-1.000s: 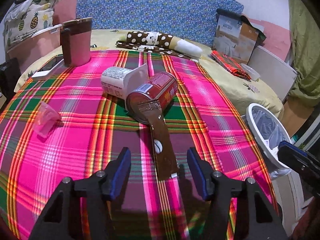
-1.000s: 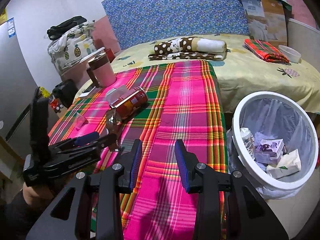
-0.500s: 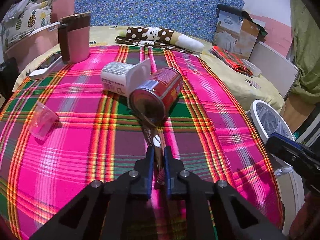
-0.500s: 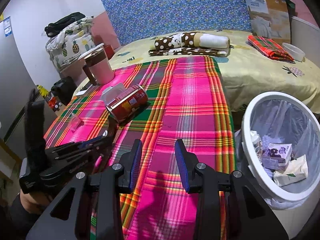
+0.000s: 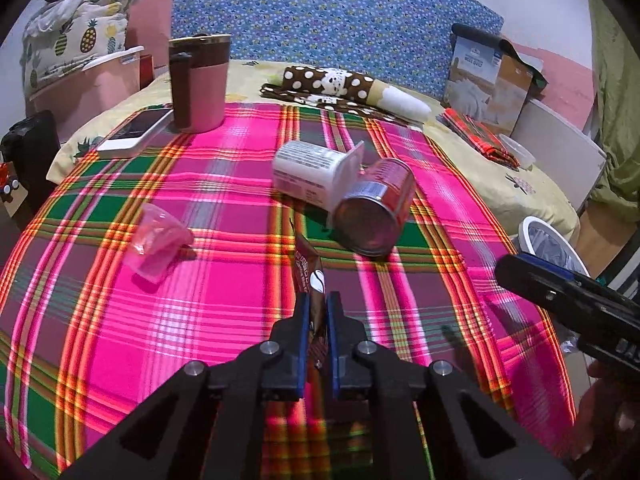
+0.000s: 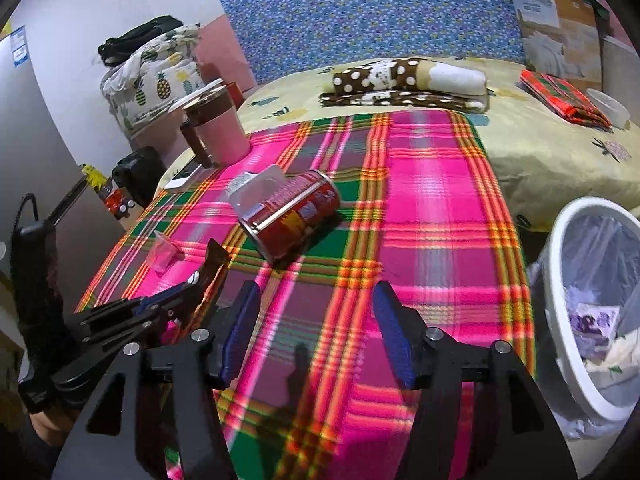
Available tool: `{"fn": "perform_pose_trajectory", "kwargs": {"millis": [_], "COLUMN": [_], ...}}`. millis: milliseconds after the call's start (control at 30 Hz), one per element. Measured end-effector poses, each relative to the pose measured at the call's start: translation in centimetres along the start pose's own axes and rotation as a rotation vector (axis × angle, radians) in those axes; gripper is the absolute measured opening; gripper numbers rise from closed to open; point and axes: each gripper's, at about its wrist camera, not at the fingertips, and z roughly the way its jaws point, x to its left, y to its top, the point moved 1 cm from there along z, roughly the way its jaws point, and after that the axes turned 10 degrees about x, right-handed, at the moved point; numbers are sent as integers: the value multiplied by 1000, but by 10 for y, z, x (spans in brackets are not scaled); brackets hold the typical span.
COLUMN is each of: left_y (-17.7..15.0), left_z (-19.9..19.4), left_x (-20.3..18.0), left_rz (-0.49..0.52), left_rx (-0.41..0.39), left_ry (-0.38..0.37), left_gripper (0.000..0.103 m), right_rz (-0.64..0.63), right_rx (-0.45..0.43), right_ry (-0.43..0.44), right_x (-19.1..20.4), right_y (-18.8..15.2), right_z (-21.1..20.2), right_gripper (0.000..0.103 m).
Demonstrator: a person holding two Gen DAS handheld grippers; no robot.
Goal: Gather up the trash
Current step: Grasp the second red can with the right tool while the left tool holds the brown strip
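My left gripper is shut on a brown snack wrapper and holds it upright above the plaid cloth; it also shows in the right wrist view. A red can lies on its side beyond it, against a white plastic container. A small pink plastic cup lies to the left. My right gripper is open and empty above the cloth's near edge. A white trash bin with a liner and trash stands at the right.
A pink mug and a phone sit at the far left of the cloth. A dotted brown roll, a folded red cloth and a cardboard package lie on the bed behind.
My left gripper closed on the wrapper and lifted it off the cloth, away from the can. My right gripper opened wider and moved closer to the cloth.
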Motion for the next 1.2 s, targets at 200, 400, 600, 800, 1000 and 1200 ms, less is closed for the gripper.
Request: {"fn": "perform_pose_trajectory", "kwargs": {"millis": [200,400,600,800,1000,1200], "left_y": [1,1,2,2,4,3], "left_z": [-5,-4,0,2,1,-1], "left_x": [16,29,31,28,27,32], "left_rz": [-20,-35,-30,-24,-21,-28], "left_rx": [-13,-14,-7,-6,-8,-9], "left_ry": [1,-1,-18,-39,-48,-45], "left_gripper": [9,9,9,9,9,9], "right_rz": [-38,-50,4,100,49,45], "right_rx": [29,73,79,52,-2,19], "right_ry": [5,-28,-77,-123,-37,-58], "right_x": [17,23,-2,-35,-8,0], "right_y": [12,21,24,17,22,37], "right_z": [23,49,48,27,16,47], "right_gripper": [60,60,60,60,60,63]}}
